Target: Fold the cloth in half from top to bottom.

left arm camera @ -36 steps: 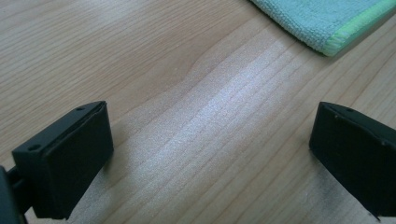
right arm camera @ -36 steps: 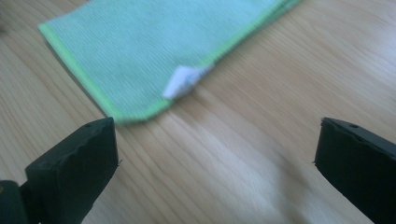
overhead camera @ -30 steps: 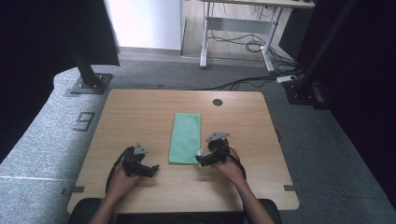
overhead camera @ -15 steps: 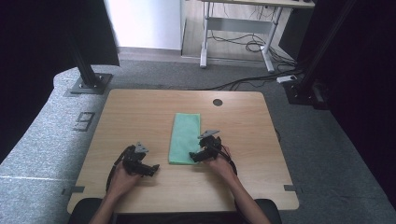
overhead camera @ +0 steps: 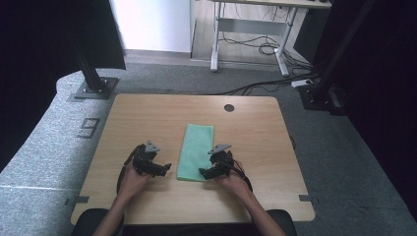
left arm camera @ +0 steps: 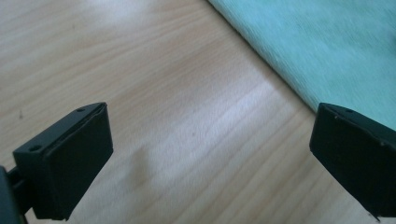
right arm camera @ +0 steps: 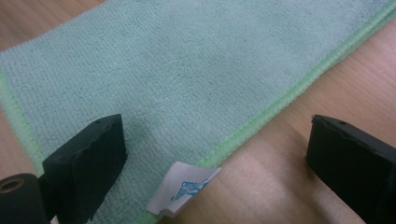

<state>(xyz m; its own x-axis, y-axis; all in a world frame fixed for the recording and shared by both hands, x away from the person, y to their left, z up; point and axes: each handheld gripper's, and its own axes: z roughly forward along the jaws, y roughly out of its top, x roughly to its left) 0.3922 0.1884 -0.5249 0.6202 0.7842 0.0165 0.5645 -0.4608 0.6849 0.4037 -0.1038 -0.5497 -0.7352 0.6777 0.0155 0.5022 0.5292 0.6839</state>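
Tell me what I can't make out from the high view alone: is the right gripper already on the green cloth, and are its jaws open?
Observer: The right gripper has its jaws wide apart. One jaw is over the green cloth, the other over the bare table, so they straddle the cloth's stitched edge.
Operator: Anything at that edge I should know about?
Observer: A small white label with blue print sticks out from the hem between the jaws.
Operator: And the left gripper?
Observer: The left gripper is open too, with bare wood between its jaws; the cloth's edge runs just beyond its right-hand jaw.
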